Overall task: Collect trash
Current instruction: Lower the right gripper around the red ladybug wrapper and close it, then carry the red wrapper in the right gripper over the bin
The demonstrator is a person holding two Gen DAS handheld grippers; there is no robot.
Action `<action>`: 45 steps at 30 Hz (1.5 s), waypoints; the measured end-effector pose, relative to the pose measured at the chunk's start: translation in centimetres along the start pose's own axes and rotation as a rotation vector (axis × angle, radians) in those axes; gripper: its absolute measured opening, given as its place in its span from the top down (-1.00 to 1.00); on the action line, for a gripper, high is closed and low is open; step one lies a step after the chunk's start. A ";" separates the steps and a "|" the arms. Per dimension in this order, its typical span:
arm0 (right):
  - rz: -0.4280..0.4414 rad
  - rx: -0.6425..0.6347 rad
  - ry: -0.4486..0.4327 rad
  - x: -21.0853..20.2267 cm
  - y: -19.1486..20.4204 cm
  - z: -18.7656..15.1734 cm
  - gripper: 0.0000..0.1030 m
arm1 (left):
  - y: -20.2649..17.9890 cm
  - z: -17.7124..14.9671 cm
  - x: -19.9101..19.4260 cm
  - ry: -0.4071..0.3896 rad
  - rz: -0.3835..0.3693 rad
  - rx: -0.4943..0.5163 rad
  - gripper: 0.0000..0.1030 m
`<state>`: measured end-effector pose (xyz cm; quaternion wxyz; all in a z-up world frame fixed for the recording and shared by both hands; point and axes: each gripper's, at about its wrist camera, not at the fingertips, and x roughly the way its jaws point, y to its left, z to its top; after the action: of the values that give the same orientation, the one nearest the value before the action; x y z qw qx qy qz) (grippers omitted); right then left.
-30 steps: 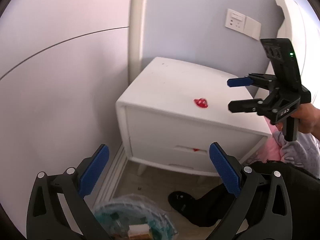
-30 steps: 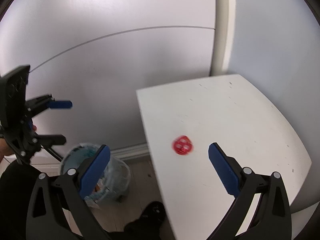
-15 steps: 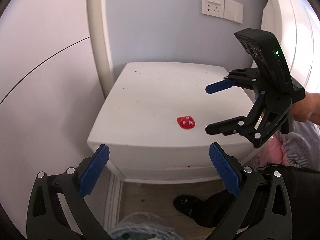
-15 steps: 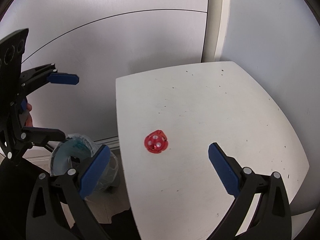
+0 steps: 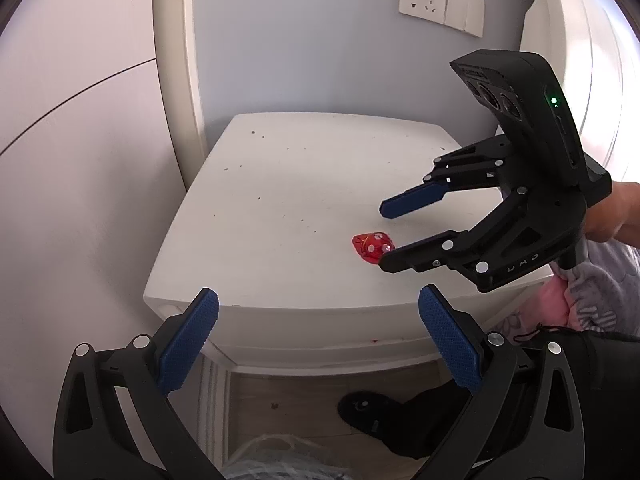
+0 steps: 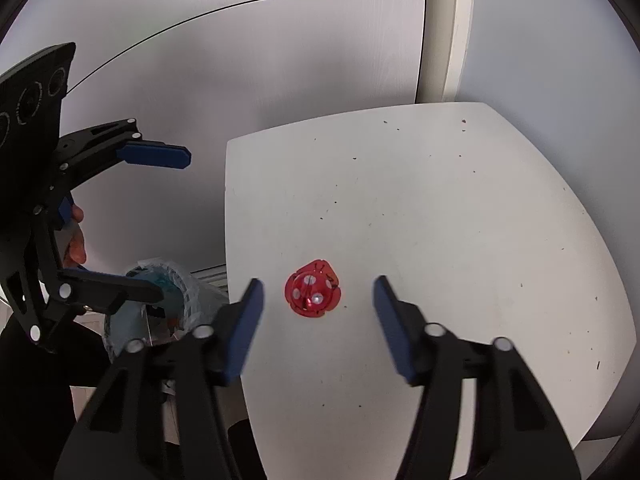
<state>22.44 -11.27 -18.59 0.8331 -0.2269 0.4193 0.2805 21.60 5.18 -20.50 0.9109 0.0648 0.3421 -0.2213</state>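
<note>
Red wrapper (image 6: 312,288) flat on nightstand (image 6: 460,240); right gripper (image 6: 318,300) closing, astride, not touching.

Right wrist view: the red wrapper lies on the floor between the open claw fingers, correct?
Not the floor. The red wrapper lies on the white nightstand, as the right wrist view shows. It does sit between the fingers of the right claw, which have just been closing and do not yet touch it.

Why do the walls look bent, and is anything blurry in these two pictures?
Both views are fisheye, so straight wall lines bow and dark corners frame the picture. In the right wrist view the right tongs are smeared with motion blur, having just been closing, while the red piece of trash stays sharp. The left wrist view is crisp throughout.
</note>
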 end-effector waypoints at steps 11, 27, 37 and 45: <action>0.006 -0.005 0.000 -0.1 0.1 -0.2 0.35 | 0.0 0.6 0.4 -0.008 -0.020 0.015 -0.89; 0.009 -0.014 -0.004 -0.2 0.2 -0.1 0.55 | -0.1 0.9 0.4 -0.001 -0.020 0.025 -0.89; 0.029 -0.025 -0.020 -0.6 0.9 0.7 0.55 | 0.2 0.8 -0.7 -0.030 0.014 0.004 -0.89; 0.070 -0.053 -0.036 -0.3 3.0 1.8 0.55 | 1.2 -0.1 -2.6 -0.034 0.053 -0.017 -0.89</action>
<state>21.30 -8.06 -17.78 0.8239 -0.2288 0.4044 0.3245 20.28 7.19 -18.91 0.9228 0.0623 0.3264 -0.1951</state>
